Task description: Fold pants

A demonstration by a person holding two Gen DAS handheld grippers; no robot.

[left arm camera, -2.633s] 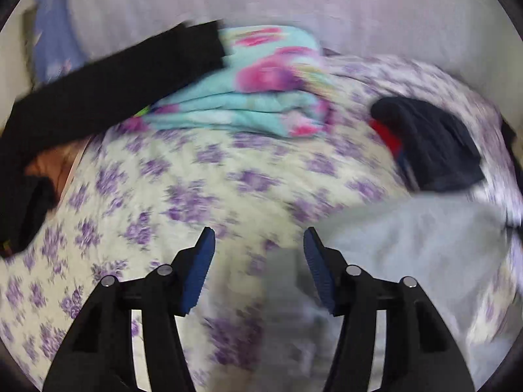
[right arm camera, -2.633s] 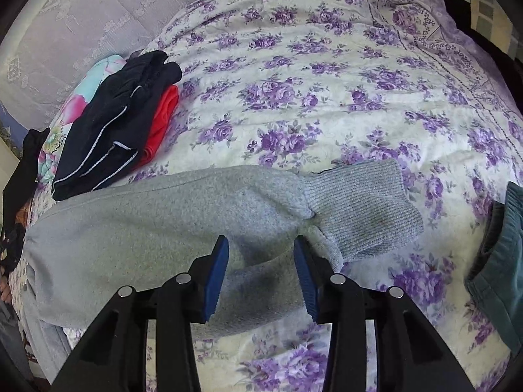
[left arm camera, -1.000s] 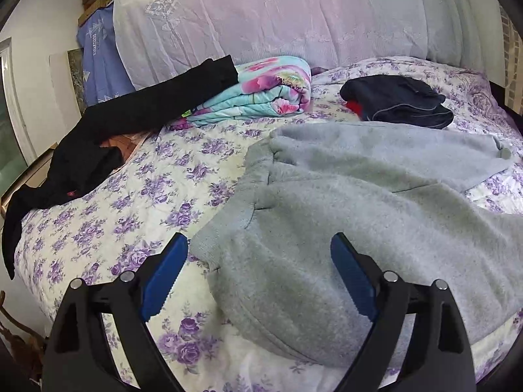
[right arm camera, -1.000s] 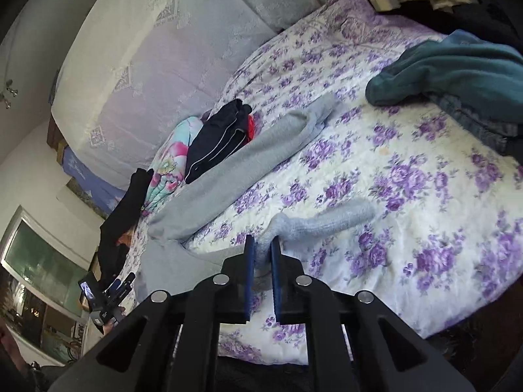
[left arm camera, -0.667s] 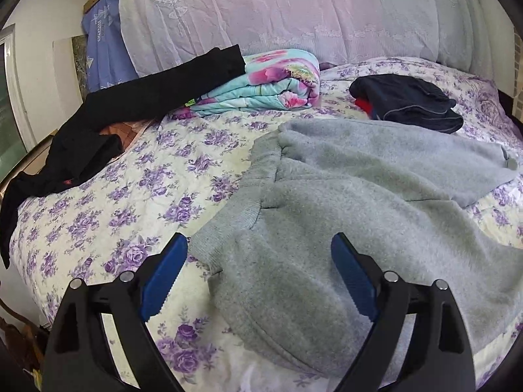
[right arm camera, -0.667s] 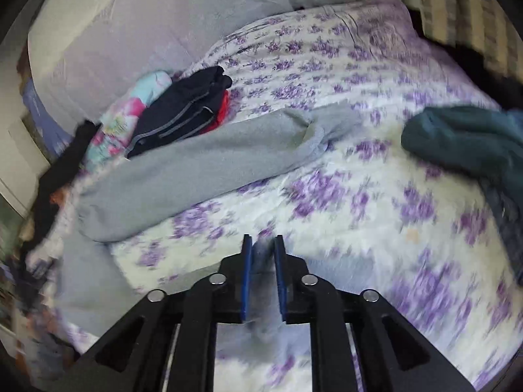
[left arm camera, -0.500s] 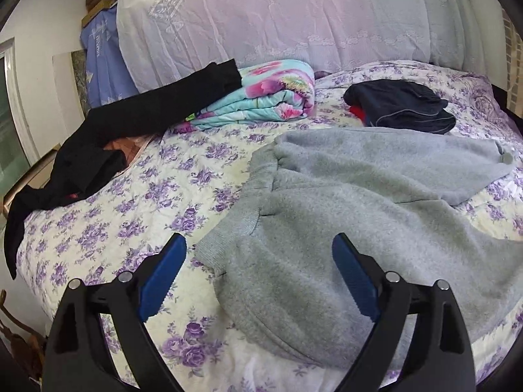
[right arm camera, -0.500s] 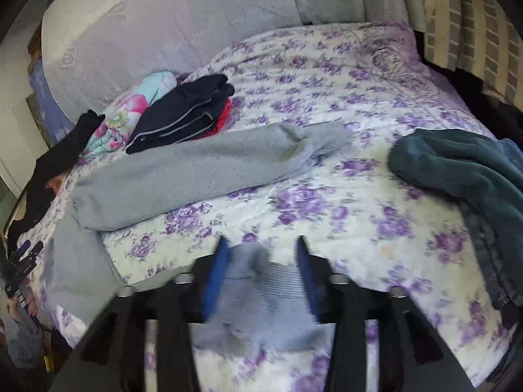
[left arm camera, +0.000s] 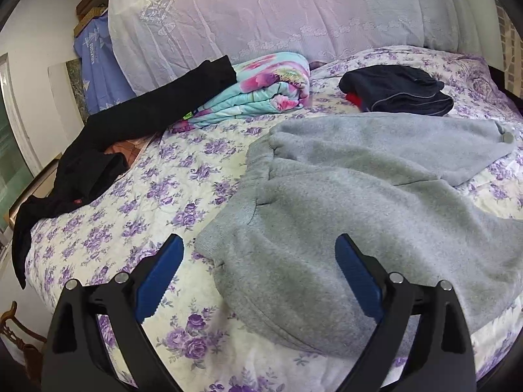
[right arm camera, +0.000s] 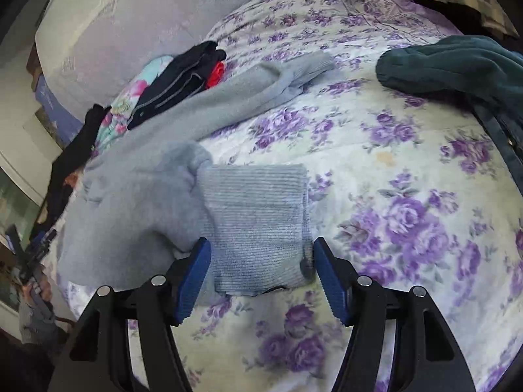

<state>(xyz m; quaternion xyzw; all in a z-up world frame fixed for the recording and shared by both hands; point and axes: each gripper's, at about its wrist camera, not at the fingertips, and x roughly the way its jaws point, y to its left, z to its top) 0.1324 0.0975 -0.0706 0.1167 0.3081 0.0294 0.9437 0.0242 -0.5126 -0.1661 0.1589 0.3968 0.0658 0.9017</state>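
Grey sweatpants (left arm camera: 343, 196) lie spread on the flowered bedspread (left arm camera: 137, 202), waistband toward the left in the left wrist view. My left gripper (left arm camera: 258, 271) hovers over the waistband corner, jaws wide and still opening, nothing pressed between the pads. In the right wrist view the ribbed ankle cuff (right arm camera: 258, 222) of the near leg lies flat on the bed between the fingers of my right gripper (right arm camera: 261, 268). Its jaws are opening and the pads stand clear of the cuff. The far leg (right arm camera: 228, 98) stretches away toward the pillows.
A folded floral blanket (left arm camera: 261, 88) with black trousers (left arm camera: 130, 124) draped over it lies by the pillow (left arm camera: 278, 16). A folded dark garment over a red one (left arm camera: 395, 94) sits behind the pants. Teal clothing (right arm camera: 457, 65) is piled at the right of the bed.
My right gripper came down to the bed with the near leg's cuff pinched, then spread its jaws and let it drop flat. The left gripper barely moved and stayed open.
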